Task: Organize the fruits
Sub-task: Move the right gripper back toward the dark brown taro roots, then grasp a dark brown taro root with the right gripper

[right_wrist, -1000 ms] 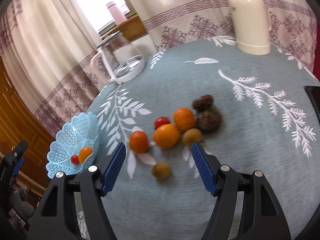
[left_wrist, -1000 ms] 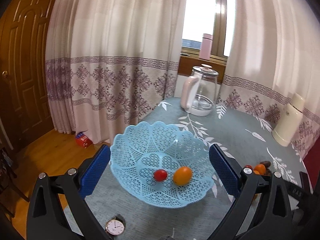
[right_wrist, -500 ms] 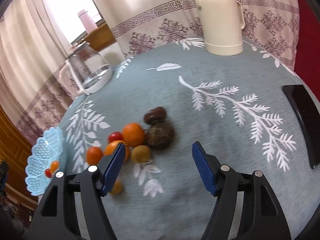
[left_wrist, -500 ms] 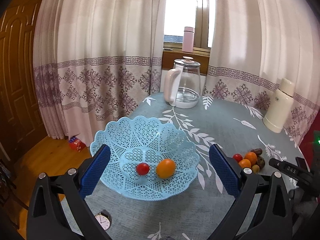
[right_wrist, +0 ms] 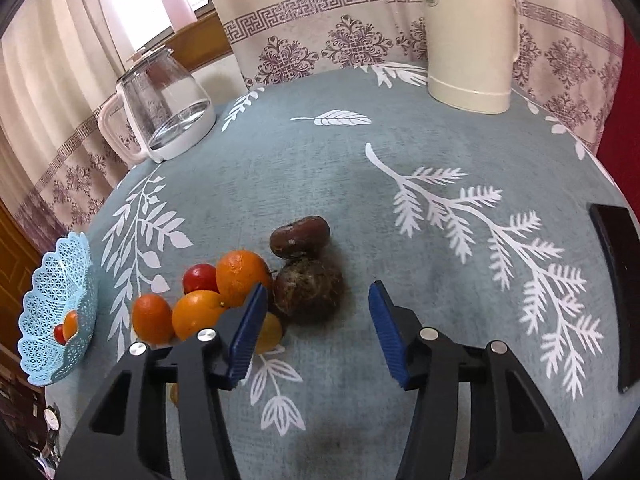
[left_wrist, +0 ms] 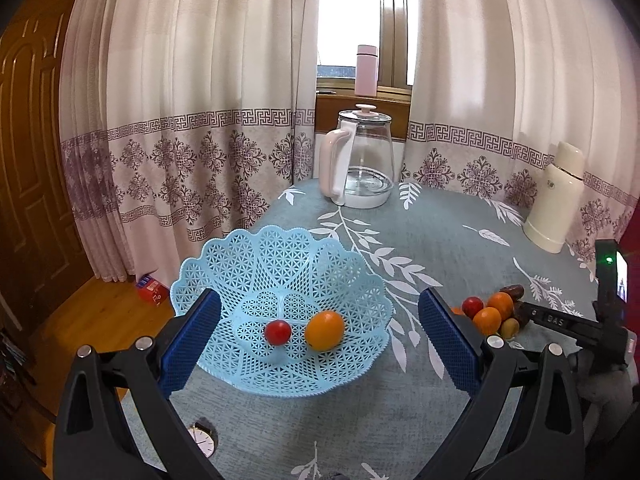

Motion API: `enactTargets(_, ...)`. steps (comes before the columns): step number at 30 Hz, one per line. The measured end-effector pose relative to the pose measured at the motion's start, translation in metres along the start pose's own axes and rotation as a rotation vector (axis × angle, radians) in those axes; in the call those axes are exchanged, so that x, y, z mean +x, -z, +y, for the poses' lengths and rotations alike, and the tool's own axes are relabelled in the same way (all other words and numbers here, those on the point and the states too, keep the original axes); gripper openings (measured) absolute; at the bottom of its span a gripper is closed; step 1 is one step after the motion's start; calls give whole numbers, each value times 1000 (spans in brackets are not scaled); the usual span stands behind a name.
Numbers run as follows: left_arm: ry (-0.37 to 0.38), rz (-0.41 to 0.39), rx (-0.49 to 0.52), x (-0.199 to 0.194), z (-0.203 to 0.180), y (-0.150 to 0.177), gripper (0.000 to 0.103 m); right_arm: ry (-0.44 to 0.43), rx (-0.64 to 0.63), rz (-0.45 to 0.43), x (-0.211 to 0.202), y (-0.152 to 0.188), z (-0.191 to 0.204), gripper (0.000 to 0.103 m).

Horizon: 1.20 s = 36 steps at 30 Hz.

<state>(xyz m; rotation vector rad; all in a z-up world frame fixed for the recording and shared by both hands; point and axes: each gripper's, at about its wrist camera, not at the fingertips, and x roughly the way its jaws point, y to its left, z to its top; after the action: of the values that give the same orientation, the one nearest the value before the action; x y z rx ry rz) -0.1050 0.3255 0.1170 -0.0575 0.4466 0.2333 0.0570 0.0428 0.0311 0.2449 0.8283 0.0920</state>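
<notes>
The left tool [left_wrist: 318,334] is wide open and empty above the blue basket [left_wrist: 280,256], which holds a tomato [left_wrist: 277,331] and an orange [left_wrist: 324,330]. The right tool [right_wrist: 316,326] is also wide open and empty, near a dark round fruit [right_wrist: 308,286] in the fruit pile on the bench [right_wrist: 320,168].

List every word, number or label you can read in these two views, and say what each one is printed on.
"DAS": on the black body of the right hand-held gripper.
Red box on the floor: print too blurred to read.
Cream flask: small mark near its top, illegible.
Watch dial: no readable numerals.
</notes>
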Motion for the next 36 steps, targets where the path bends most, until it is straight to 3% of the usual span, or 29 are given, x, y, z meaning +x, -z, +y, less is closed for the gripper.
enactTargets(20,-6,25,14,10,-2,3,100,-10,5,16,10,-2,-6,52)
enactTargets(36,1,12,25,7,-7,4,100,62,66,-20,-12,-1,-50,53)
